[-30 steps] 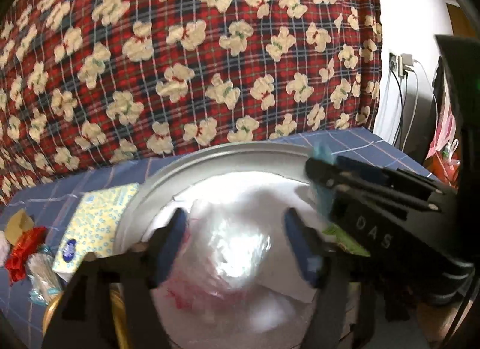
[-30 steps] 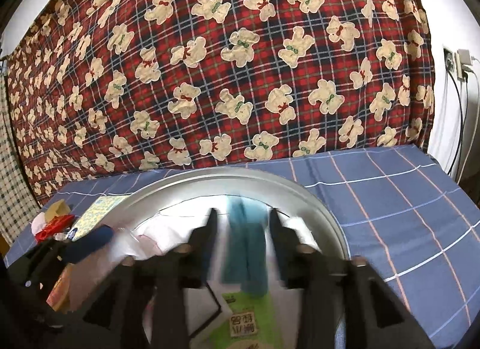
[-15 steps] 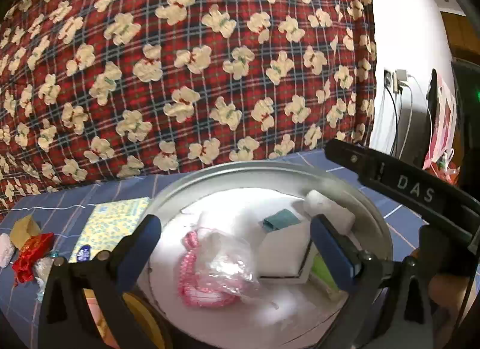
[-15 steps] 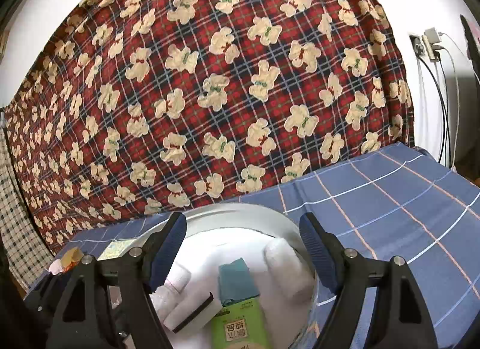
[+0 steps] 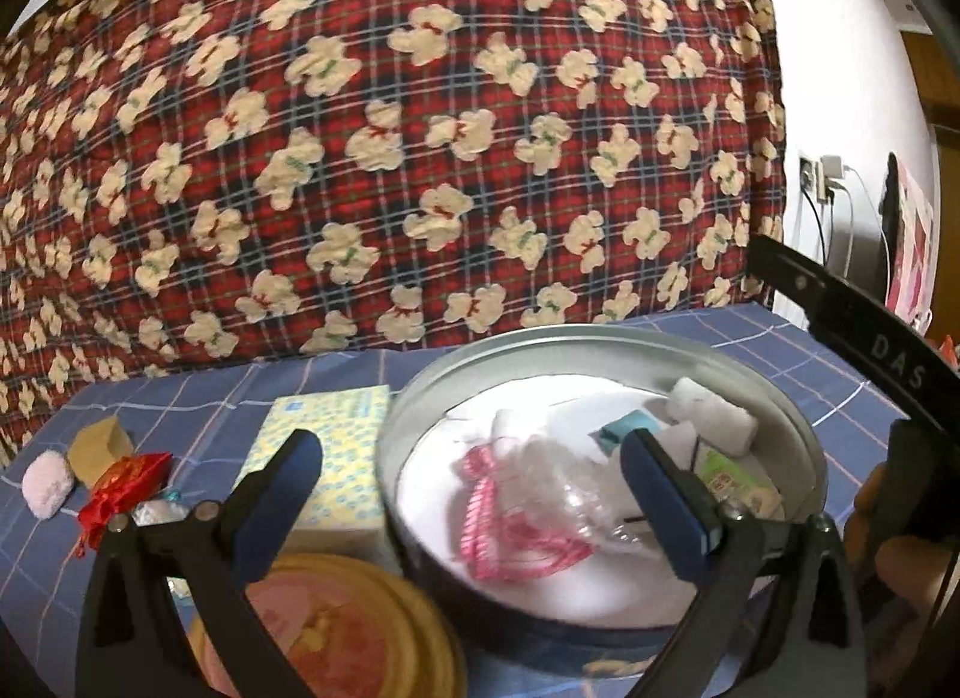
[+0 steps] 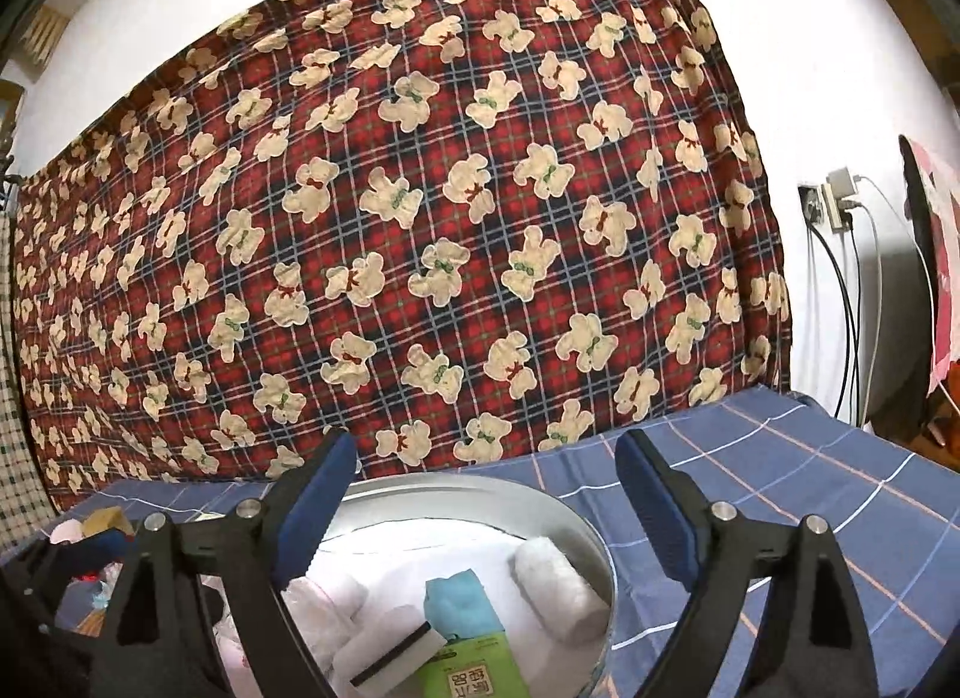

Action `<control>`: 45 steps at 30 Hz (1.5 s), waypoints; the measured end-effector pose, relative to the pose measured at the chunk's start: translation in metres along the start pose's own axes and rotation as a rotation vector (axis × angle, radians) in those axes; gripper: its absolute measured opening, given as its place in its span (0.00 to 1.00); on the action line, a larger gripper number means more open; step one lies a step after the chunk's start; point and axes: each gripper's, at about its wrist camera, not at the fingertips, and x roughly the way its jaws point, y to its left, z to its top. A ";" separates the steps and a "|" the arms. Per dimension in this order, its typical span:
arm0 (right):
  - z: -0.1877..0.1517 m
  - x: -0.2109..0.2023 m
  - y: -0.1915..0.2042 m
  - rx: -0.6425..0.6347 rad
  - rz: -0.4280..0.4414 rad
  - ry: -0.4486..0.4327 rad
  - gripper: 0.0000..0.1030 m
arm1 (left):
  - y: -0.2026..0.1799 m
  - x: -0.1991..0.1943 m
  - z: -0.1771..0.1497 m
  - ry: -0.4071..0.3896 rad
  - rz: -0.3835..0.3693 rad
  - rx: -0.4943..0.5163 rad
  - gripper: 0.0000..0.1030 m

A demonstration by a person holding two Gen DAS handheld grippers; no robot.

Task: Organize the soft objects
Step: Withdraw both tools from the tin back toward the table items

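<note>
Holding nothing, the left gripper (image 5: pixel 474 494) stands wide and the right gripper (image 6: pixel 486 494) is opening; the round tin (image 5: pixel 540 338) already has several soft items, while the pink puff (image 5: pixel 47 485) and red pouch (image 5: pixel 123 485) wait outside.

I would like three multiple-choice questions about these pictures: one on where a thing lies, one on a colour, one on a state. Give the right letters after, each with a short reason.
1. Where does the clear bag with pink cord lie?
A. inside the round metal tin
B. on the yellow tissue pack
C. on the red plaid blanket

2. What colour is the small fluffy pad at the far left of the table?
A. green
B. pink
C. black

3. How does the left gripper stand?
A. shut on the bag
B. shut on the tissue pack
C. open, holding nothing

Answers:
1 A: the bag rests on the tin's white lining, within its rim.
2 B: the pad is pale pink, beside a red wrapper.
3 C: its blue pads stand wide apart and touch nothing.
</note>
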 end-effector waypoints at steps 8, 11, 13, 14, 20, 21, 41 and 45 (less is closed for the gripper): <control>-0.005 -0.002 0.007 -0.008 -0.027 -0.003 0.87 | 0.017 -0.007 -0.006 0.001 0.018 -0.019 0.98; -0.009 -0.001 0.012 -0.028 -0.055 0.007 0.87 | 0.021 -0.012 -0.009 -0.006 0.023 -0.012 0.98; -0.011 0.000 0.018 -0.049 -0.064 0.016 0.87 | 0.025 -0.013 -0.011 -0.002 0.024 -0.015 0.98; -0.013 0.000 0.021 -0.061 -0.063 0.024 0.87 | 0.027 -0.013 -0.012 0.003 0.023 -0.016 0.98; -0.019 -0.007 0.037 -0.091 -0.041 0.046 0.87 | 0.040 -0.018 -0.016 0.004 0.032 -0.025 0.98; -0.020 -0.010 0.039 -0.096 -0.046 0.037 0.87 | 0.041 -0.019 -0.017 0.002 0.036 -0.024 0.98; -0.036 -0.015 0.097 -0.059 0.057 0.119 0.87 | 0.093 -0.029 -0.025 -0.001 0.118 -0.044 0.98; -0.041 -0.015 0.118 -0.065 0.092 0.126 0.87 | 0.108 -0.031 -0.026 0.001 0.136 -0.057 0.98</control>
